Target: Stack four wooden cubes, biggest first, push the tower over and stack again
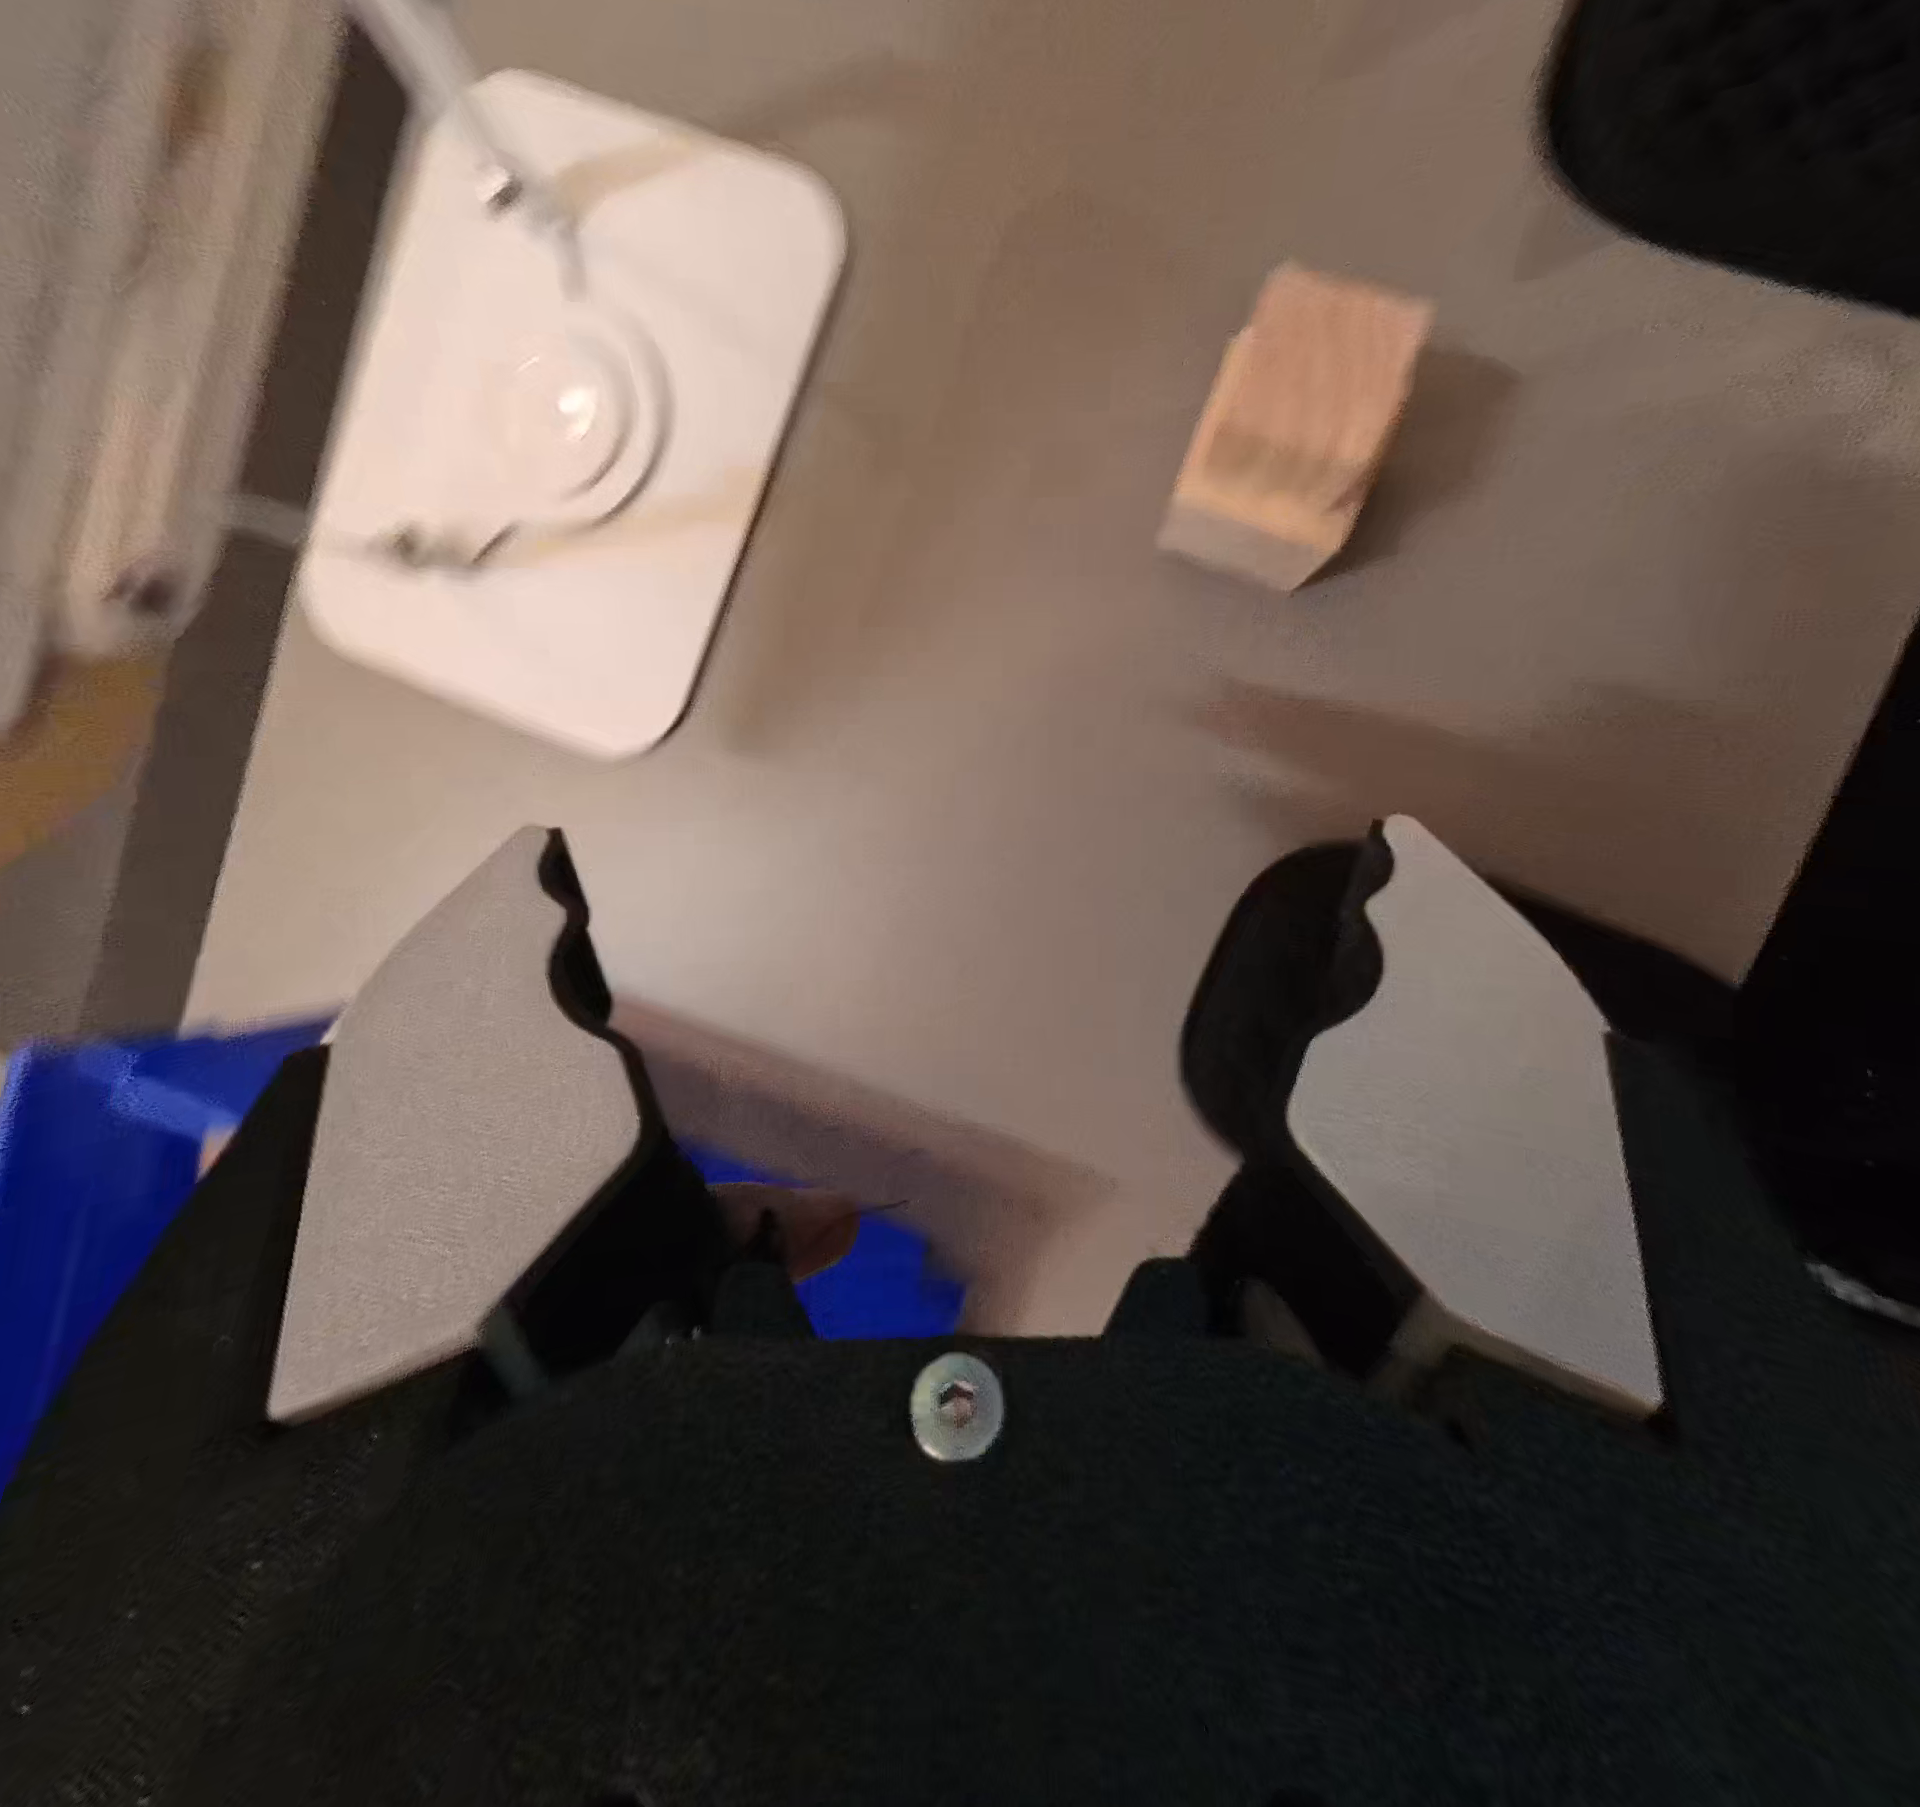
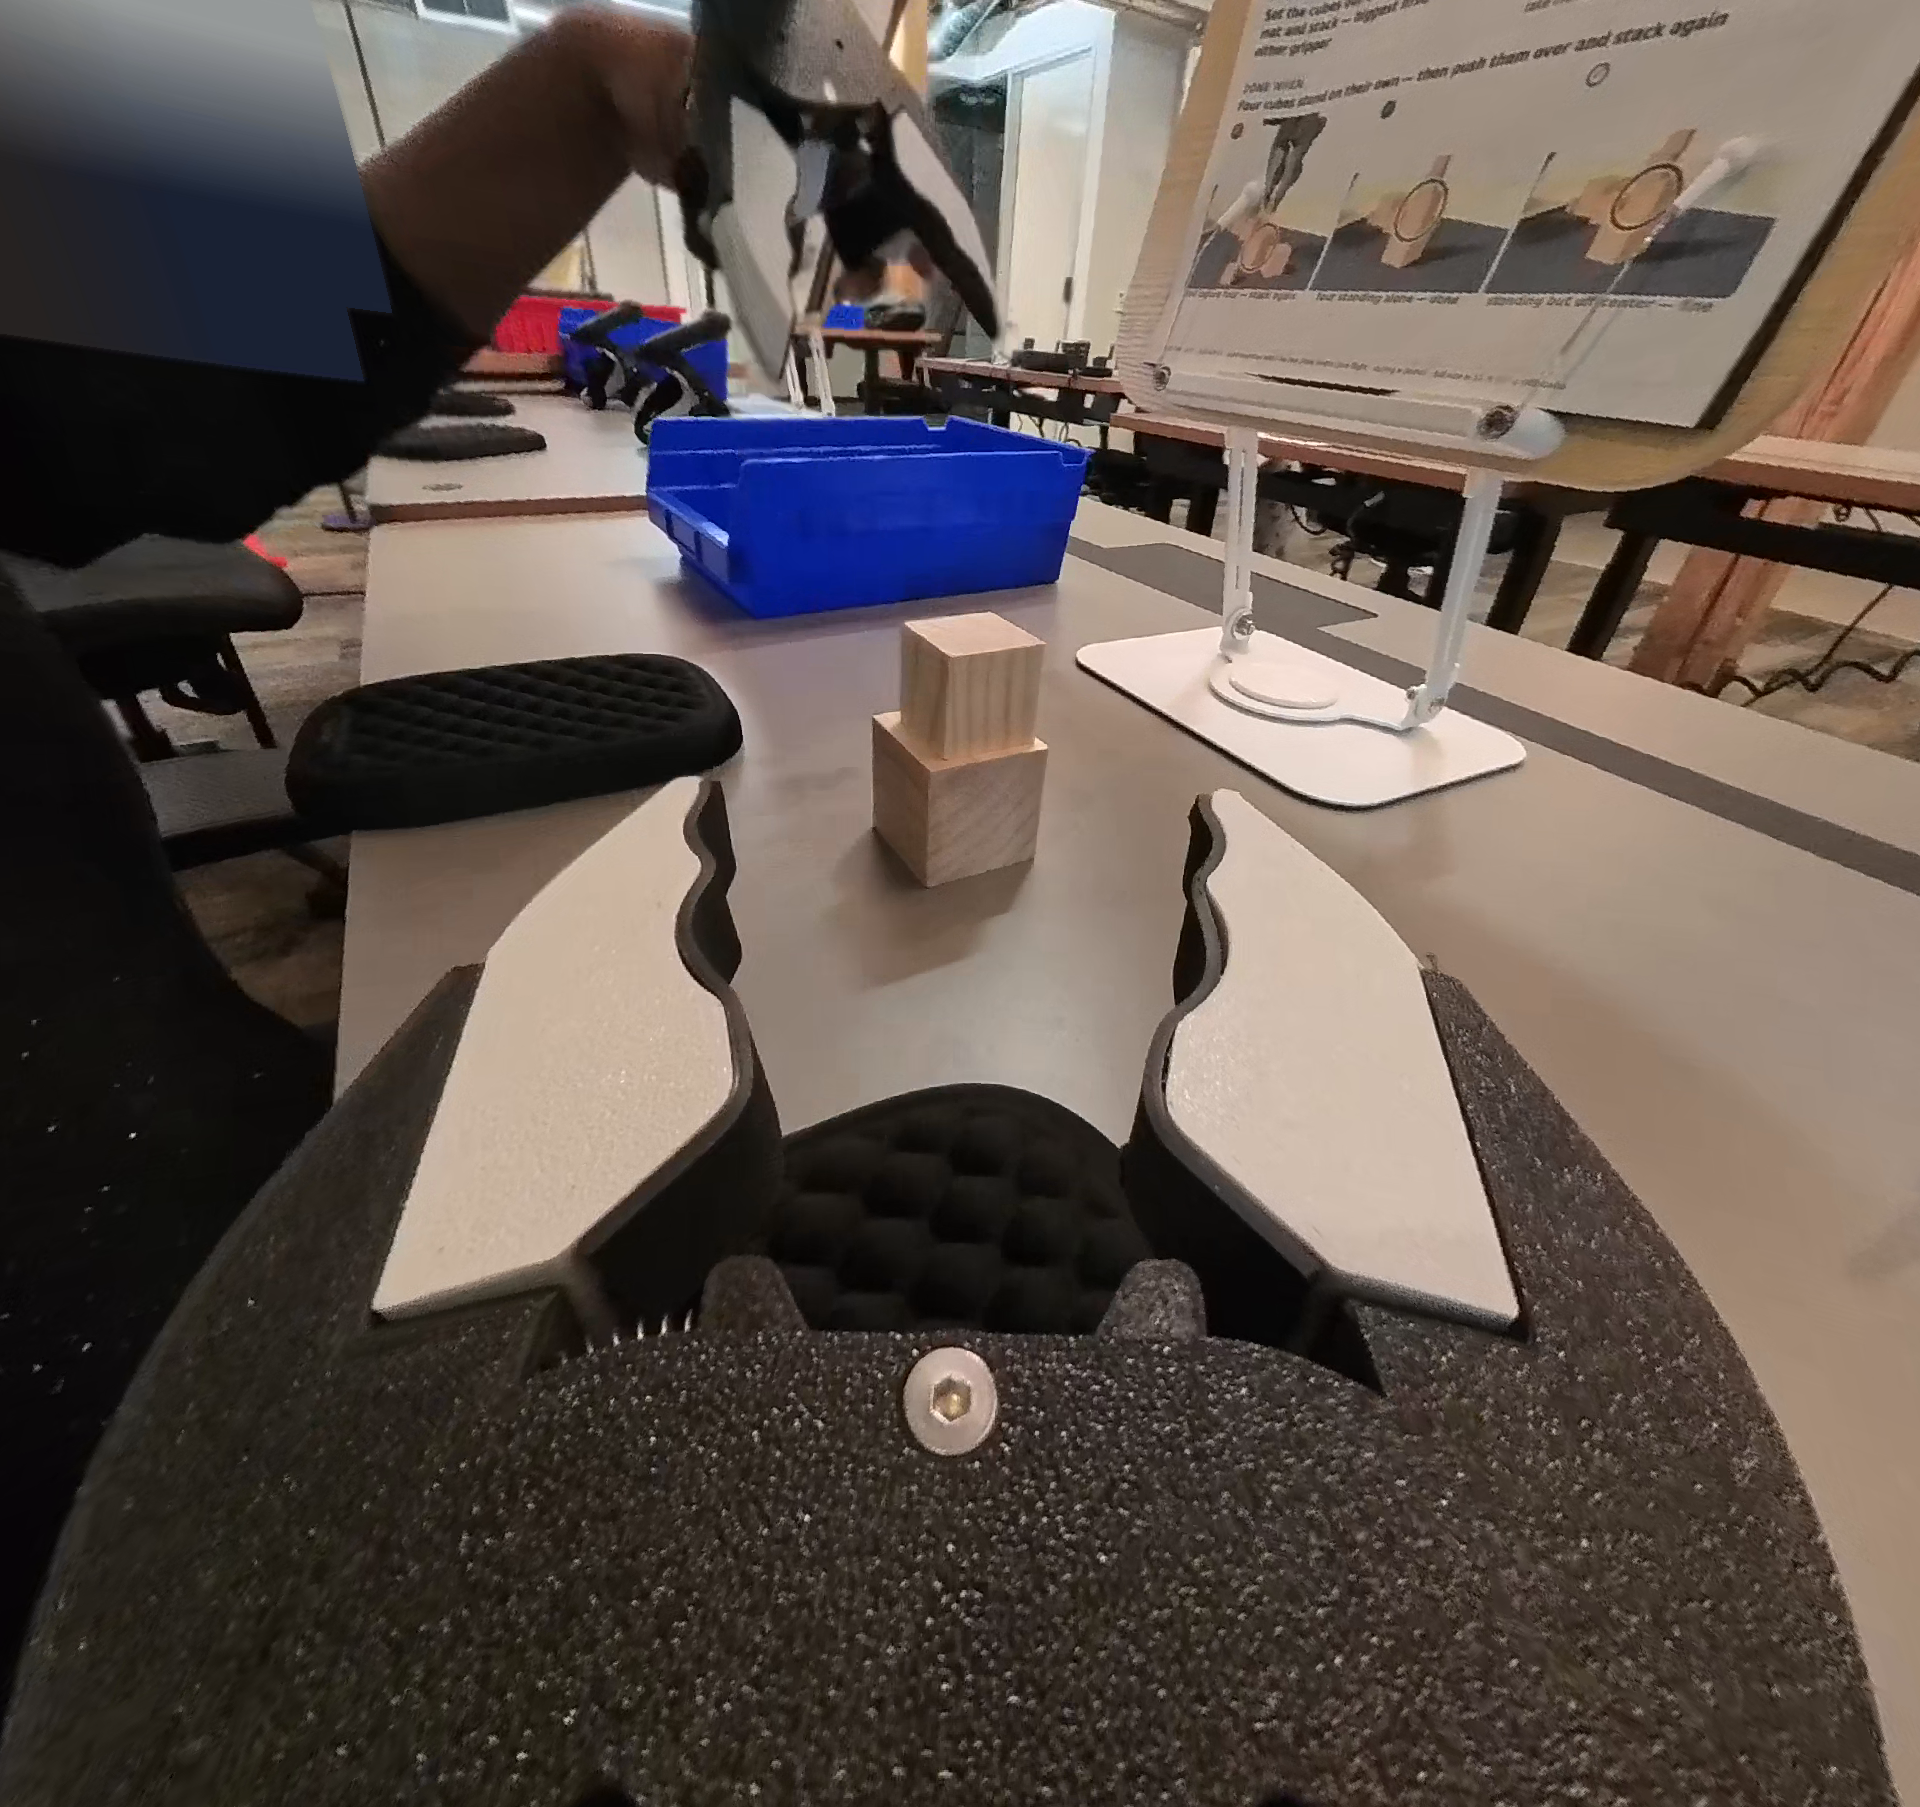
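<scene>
Two pale wooden cubes stand stacked on the grey table, the smaller cube on the larger one. My right gripper is open and empty, low over the table, just short of the stack. My left gripper is open wide and empty, looking down on the table. The stack lies ahead of it to the right, well clear of its fingers. In the right wrist view the left gripper hangs high above the blue bin, held by a hand.
A blue plastic bin stands behind the stack and also shows in the left wrist view. A white stand base carries a tilted sheet board. A black padded armrest lies at the table's left edge.
</scene>
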Demonstrator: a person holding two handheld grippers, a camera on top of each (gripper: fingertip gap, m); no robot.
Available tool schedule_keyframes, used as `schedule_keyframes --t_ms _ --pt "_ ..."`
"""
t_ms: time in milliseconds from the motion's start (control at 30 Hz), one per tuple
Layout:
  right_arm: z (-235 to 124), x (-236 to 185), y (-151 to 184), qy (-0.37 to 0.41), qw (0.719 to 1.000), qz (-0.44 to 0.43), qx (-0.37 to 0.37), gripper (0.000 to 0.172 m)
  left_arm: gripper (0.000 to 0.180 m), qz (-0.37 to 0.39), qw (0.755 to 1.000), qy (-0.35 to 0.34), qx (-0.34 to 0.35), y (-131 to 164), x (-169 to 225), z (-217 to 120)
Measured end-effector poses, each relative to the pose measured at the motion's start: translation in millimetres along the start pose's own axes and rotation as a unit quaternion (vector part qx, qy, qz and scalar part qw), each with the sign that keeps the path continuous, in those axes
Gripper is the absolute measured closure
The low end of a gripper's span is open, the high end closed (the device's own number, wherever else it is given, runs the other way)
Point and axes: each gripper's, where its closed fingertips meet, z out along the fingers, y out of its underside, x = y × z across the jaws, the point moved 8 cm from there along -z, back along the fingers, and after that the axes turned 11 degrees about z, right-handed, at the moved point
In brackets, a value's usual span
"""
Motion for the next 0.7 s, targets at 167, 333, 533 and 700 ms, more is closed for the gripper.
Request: schedule_keyframes --t_ms 167,333,533,700 --pt "3.6 -0.8 1.5 -0.001 1.0 -0.004 -0.019 0.089 0.058 -0.117 0.991 -0.019 -0.058 104.5 -63.2 -43.3" --pt "4.1 1.5 1.2 -0.009 1.0 0.012 -0.023 0.093 0.069 -0.157 0.971 -0.007 -0.18 196.8 -114.0 -28.7" --pt "5.0 1.9 1.5 -0.001 1.0 0.012 -0.029 0.097 0.083 -0.124 0.951 0.017 -0.284 259.3 -143.4 19.0" --pt "9.0 1.4 3.4 0.007 0.999 0.007 -0.051 0.098 0.099 -0.088 0.956 0.006 -0.281 276.7 -155.6 43.8"
